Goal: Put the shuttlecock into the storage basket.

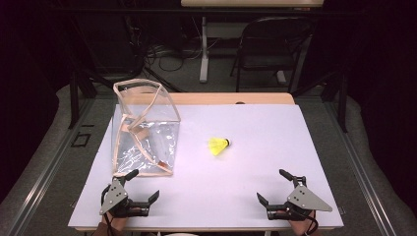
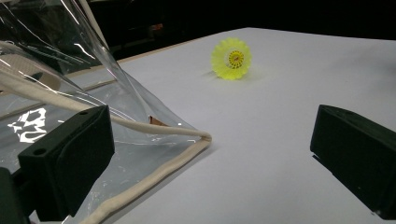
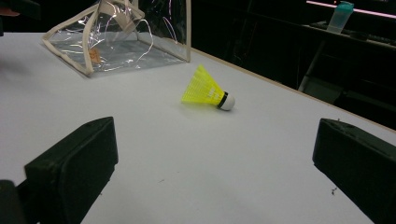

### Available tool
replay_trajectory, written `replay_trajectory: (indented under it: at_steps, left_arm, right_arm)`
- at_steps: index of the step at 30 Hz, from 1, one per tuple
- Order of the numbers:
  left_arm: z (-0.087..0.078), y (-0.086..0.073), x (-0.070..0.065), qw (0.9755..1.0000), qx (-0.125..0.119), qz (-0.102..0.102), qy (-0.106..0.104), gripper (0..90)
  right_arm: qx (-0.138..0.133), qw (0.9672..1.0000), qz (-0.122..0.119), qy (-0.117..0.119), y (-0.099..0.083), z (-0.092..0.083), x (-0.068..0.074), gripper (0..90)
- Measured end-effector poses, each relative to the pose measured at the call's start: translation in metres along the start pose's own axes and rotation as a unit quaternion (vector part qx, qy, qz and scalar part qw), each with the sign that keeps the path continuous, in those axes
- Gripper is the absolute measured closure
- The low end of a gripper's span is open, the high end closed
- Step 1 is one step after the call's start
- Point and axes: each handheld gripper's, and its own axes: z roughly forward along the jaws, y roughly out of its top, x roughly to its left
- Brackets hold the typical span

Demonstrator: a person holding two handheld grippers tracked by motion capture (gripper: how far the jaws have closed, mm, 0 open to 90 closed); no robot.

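Clear bag (image 2: 70, 93) cut off at left gripper view's edge, small tag inside perhaps unreadable

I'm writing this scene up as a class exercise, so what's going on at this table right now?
A person sits at a white table with a gripper in each hand. The left gripper and the right gripper both rest near the front edge, jaws wide open and holding nothing. A yellow shuttlecock lies on its side mid-table, untouched. A clear plastic bag with cream trim stands just beyond the left gripper.

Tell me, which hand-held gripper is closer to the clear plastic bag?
Left. The left hand-held gripper sits just before the clear plastic bag; the right hand-held gripper is far across the table.
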Motion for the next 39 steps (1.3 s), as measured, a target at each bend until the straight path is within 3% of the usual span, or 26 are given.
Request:
replay_trajectory:
  at_steps: [19,39]
  left_arm:
    - [0.006,0.003,-0.002,1.0,0.004,0.006,-0.006,0.0]
    - [0.021,0.01,-0.007,0.9993,0.005,0.014,-0.033,0.1]
  right_arm:
    - [0.005,1.0,0.002,0.002,0.0,0.002,0.0,0.0]
    - [0.008,0.9999,0.002,0.007,0.001,0.002,0.002,0.0]
